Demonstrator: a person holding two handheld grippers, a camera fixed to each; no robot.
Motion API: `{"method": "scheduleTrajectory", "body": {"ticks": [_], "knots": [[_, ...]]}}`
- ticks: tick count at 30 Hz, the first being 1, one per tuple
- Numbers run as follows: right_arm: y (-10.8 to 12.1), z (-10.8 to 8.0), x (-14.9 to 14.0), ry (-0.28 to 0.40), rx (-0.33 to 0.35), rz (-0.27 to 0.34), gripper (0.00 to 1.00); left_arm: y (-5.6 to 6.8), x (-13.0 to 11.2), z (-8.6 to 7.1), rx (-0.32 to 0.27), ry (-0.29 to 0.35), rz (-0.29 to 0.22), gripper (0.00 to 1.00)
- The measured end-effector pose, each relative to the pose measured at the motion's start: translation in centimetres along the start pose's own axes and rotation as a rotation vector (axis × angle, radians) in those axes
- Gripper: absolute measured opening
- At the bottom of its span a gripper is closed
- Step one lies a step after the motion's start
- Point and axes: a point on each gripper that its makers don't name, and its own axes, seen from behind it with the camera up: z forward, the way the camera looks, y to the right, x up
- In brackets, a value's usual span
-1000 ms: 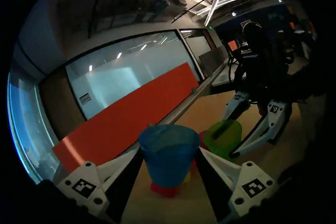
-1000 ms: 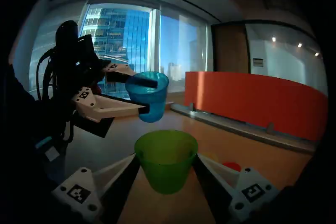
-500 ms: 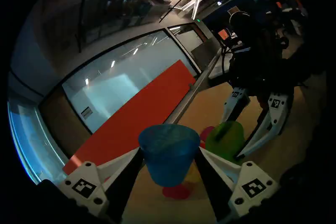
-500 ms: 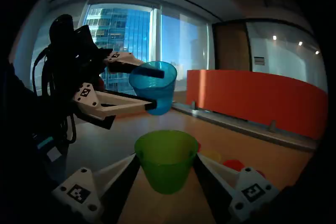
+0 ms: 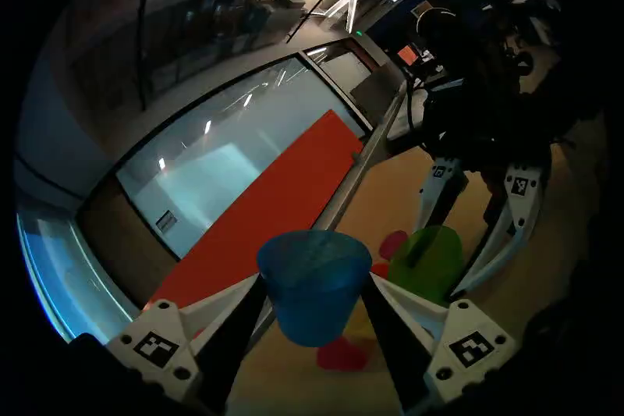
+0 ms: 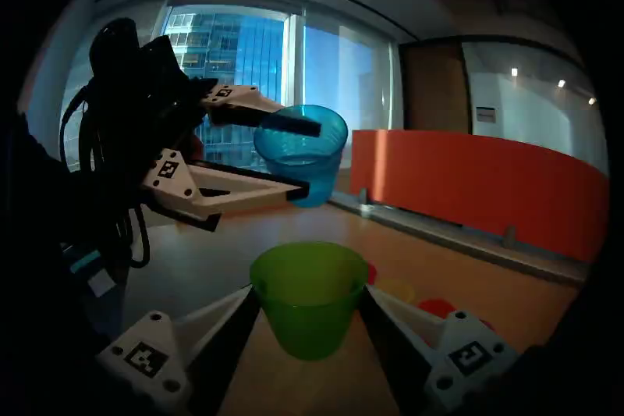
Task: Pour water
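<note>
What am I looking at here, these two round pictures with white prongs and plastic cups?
There is no robot here. A person holds a hand tool in each hand, and each tool has two white fingers that pinch. A fisheye camera rides on each tool and looks along its fingers, which is why the pictures are round.

In the left gripper view, the left gripper pinches a blue cup. In the right gripper view, the right gripper pinches a green cup. That view also shows the other tool, holding its blue cup raised above and beyond the green one and leaning slightly. I cannot tell whether either cup holds water.

Below is a wooden table with a few small red and yellow pieces, partly hidden. An orange panel stands behind it.
</note>
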Motion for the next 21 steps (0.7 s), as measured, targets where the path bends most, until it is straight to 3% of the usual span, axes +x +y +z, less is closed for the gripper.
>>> {"method": "scheduleTrajectory", "body": {"ticks": [21], "knots": [[-0.02, 0.18, 0.18, 0.003, 0.005, -0.004, 0.88, -0.79, 0.81, 0.77, 0.017, 0.008, 0.118, 0.83]]}}
